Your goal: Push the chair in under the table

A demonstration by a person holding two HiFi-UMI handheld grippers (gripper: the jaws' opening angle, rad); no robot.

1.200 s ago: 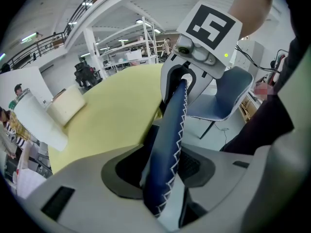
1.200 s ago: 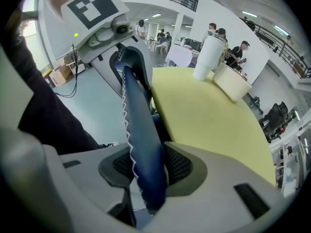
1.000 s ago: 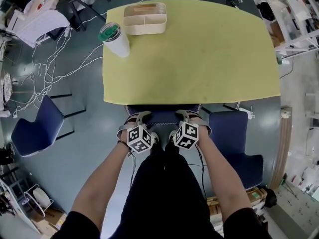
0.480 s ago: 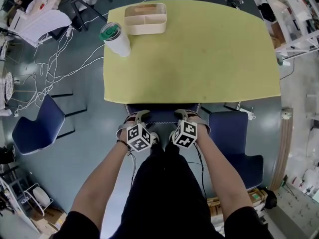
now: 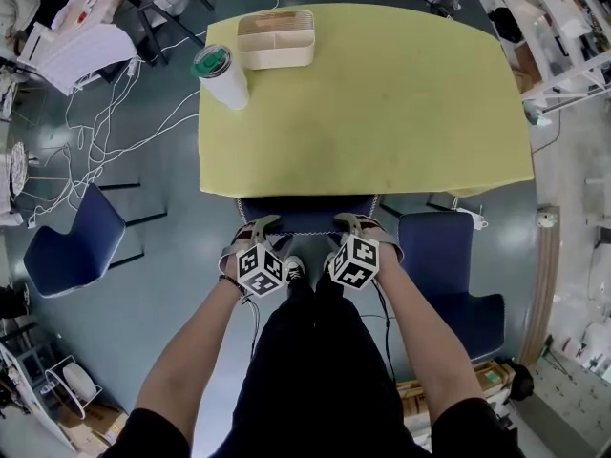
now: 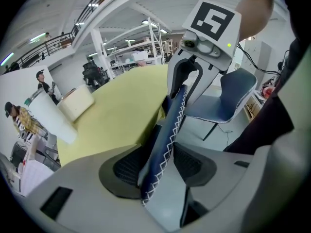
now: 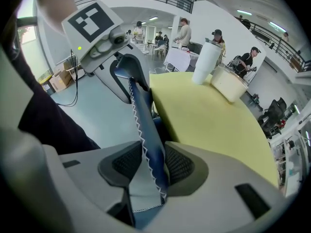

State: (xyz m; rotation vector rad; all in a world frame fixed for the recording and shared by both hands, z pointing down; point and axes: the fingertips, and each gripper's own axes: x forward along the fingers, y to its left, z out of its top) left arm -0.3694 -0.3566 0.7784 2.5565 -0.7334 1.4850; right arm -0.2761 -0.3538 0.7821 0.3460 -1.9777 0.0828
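A dark blue chair (image 5: 305, 216) stands at the near edge of the yellow table (image 5: 382, 113), its seat under the top and only its backrest showing. My left gripper (image 5: 256, 225) and right gripper (image 5: 355, 221) point down over the backrest's top edge. In the left gripper view the stitched backrest (image 6: 167, 135) runs between the jaws of the left gripper (image 6: 158, 164), with a gap beside one pad. In the right gripper view the backrest (image 7: 143, 125) likewise stands loosely between the right gripper's (image 7: 146, 164) jaws. Both pairs of jaws have just been opening and no pad presses on it.
A white cup with a green lid (image 5: 221, 74) and a cream divided tray (image 5: 277, 36) stand at the table's far left. A second blue chair (image 5: 449, 275) stands to the right and a third (image 5: 72, 246) at the left. Cables (image 5: 115, 132) trail over the floor.
Both grippers stay over the chair's backrest at the table's near edge. The right one has lifted slightly; the chair has not visibly moved.
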